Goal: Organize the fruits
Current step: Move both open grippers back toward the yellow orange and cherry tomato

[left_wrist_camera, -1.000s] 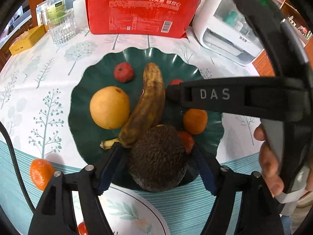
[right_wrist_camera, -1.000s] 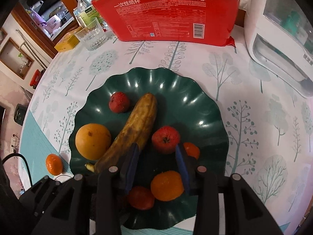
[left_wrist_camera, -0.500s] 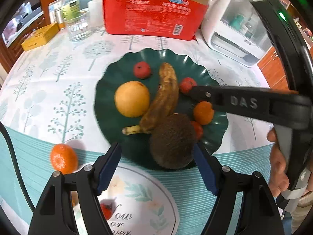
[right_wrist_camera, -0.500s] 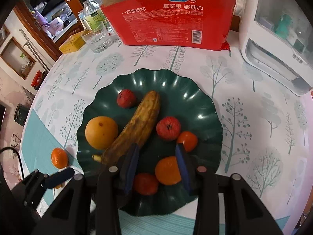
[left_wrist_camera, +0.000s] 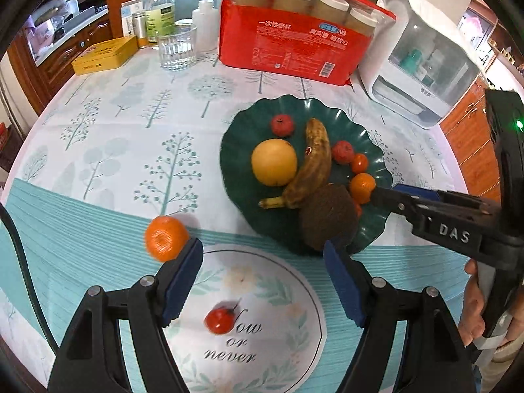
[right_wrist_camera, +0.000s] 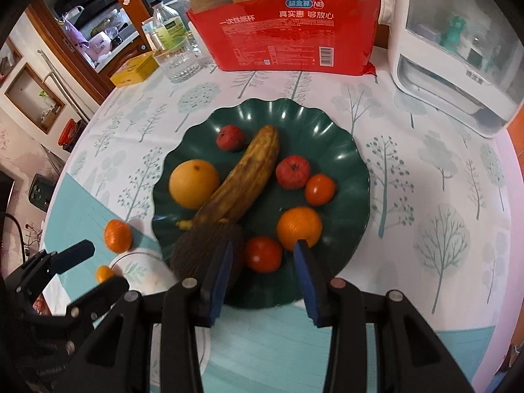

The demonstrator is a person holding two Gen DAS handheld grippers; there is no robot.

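Observation:
A dark green scalloped plate [left_wrist_camera: 239, 170] [right_wrist_camera: 321, 124] holds a browned banana [left_wrist_camera: 312, 163] [right_wrist_camera: 249, 177], a yellow round fruit [left_wrist_camera: 273, 162] [right_wrist_camera: 194, 183], a dark avocado [left_wrist_camera: 329, 217] [right_wrist_camera: 196, 245], a mandarin [right_wrist_camera: 298, 227], tomatoes [right_wrist_camera: 263, 253] and small red fruits [right_wrist_camera: 292, 172]. My left gripper [left_wrist_camera: 262, 262] [right_wrist_camera: 88, 271] is open and empty, raised over a printed round mat [left_wrist_camera: 278, 294], just short of the avocado. A loose mandarin [left_wrist_camera: 165, 237] [right_wrist_camera: 118, 234] lies left of it. On the mat sits a small tomato [left_wrist_camera: 219, 321]. My right gripper [right_wrist_camera: 262, 262] [left_wrist_camera: 380, 195] hovers open over the plate's near edge, holding nothing.
At the back stand a red pack of paper cups [left_wrist_camera: 294, 42], a glass [left_wrist_camera: 177, 47], bottles [left_wrist_camera: 159, 9], a yellow tin [left_wrist_camera: 104, 54] and a white appliance [left_wrist_camera: 422, 65]. A hand [left_wrist_camera: 475, 304] grips the right tool's handle. A black cable [left_wrist_camera: 19, 255] runs along the left.
Both grippers have drawn back and upward from the plate. The avocado, between the left fingers a second ago, now lies on the plate beyond them. The mat and small tomato have come into view.

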